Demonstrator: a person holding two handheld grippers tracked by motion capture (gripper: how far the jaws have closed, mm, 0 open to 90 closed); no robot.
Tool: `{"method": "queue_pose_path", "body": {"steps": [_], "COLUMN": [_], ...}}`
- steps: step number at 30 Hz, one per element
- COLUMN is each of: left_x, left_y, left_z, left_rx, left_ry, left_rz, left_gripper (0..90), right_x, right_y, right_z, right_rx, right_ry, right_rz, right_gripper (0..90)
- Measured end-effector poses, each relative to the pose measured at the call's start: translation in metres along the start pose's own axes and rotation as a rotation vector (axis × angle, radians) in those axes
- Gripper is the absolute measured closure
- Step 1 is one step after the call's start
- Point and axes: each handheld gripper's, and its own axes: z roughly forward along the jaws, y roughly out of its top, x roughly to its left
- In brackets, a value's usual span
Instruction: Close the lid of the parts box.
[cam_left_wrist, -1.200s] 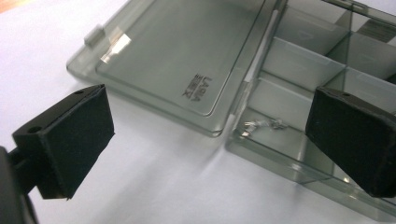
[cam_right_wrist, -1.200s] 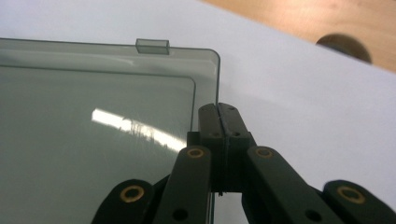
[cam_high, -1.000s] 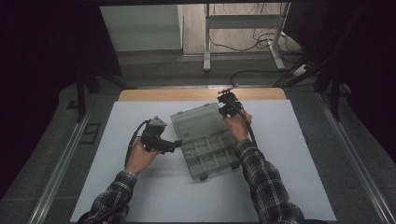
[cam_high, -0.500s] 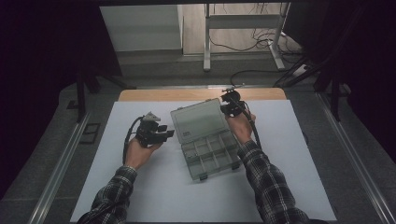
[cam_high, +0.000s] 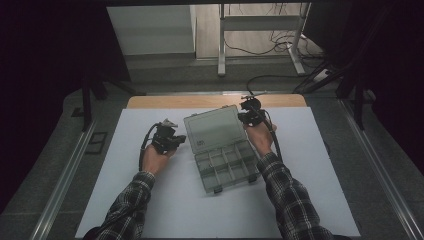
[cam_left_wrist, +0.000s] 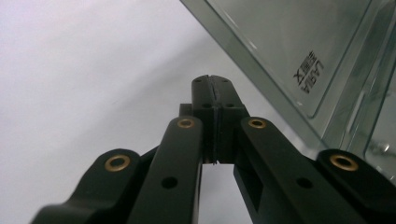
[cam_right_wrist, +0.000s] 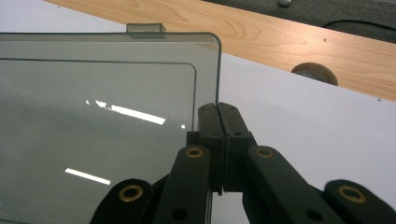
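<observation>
A clear grey compartment box (cam_high: 227, 167) lies open on the white mat, its several compartments looking empty. Its lid (cam_high: 215, 129) leans back toward the far side. My right gripper (cam_high: 246, 116) is at the lid's far right corner. In the right gripper view the jaws are shut (cam_right_wrist: 218, 112) and the lid's thin edge (cam_right_wrist: 217, 70) runs down into the line between them. My left gripper (cam_high: 177, 139) is just left of the lid. Seen in the left gripper view, it is shut (cam_left_wrist: 215, 86) with nothing in it, and the lid (cam_left_wrist: 299, 42) passes close on its right.
The white mat (cam_high: 150, 200) covers the table, and a wooden strip (cam_right_wrist: 280, 32) with a round hole (cam_right_wrist: 314, 72) runs along the far edge. A latch tab (cam_right_wrist: 146, 30) sticks up from the lid's top edge. Cables lie on the floor beyond the table.
The lid has swung farther open and back with the right gripper at its corner. The left gripper has drawn away from the box's left side toward the far left, near the lid.
</observation>
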Motion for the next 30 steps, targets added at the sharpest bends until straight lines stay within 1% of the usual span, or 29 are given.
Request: {"method": "queue_pose_path", "body": {"steps": [2, 5, 6, 11, 14, 18, 20, 22, 23, 24, 30], "left_x": [-0.001, -0.002, -0.003, -0.002, -0.001, 0.001, 0.003, 0.004, 0.005, 0.006, 0.003], "left_y": [0.001, 0.004, 0.004, 0.007, 0.008, 0.013, 0.016, 0.019, 0.020, 0.021, 0.025], "left_z": [0.003, 0.008, 0.009, 0.011, 0.011, 0.007, 0.004, 0.001, -0.001, -0.002, -0.008], "left_rx": [-0.006, -0.016, -0.020, -0.032, -0.049, -0.072, -0.084, -0.099, -0.098, -0.105, -0.119], "left_ry": [-0.009, -0.006, -0.011, -0.020, -0.026, -0.035, -0.040, -0.049, -0.052, -0.056, -0.061], "left_rz": [-0.005, -0.012, -0.013, -0.012, -0.023, -0.033, -0.030, -0.041, -0.037, -0.042, -0.029], "left_gripper": [89.5, 89.5, 89.5, 89.5, 89.5, 89.5, 89.5, 89.4, 89.4, 89.4, 89.4], "right_x": [0.000, 0.000, -0.001, -0.002, -0.003, -0.004, -0.005, -0.005, -0.006, -0.006, -0.007], "right_y": [0.000, 0.000, 0.000, 0.000, -0.001, -0.001, -0.001, -0.002, -0.002, -0.002, -0.003], "right_z": [-0.001, -0.003, -0.004, -0.007, -0.008, -0.010, -0.011, -0.013, -0.014, -0.015, -0.021], "right_rx": [-0.003, -0.007, -0.007, -0.008, -0.010, -0.015, -0.018, -0.020, -0.021, -0.023, -0.035], "right_ry": [0.003, 0.006, 0.008, 0.018, 0.024, 0.031, 0.034, 0.039, 0.044, 0.045, 0.056], "right_rz": [-0.001, -0.001, 0.001, 0.000, 0.003, 0.004, 0.003, 0.003, 0.002, 0.001, -0.007], "right_gripper": [88.8, 88.7, 88.6, 88.4, 88.3, 87.7, 87.4, 87.2, 87.1, 87.0, 86.6]}}
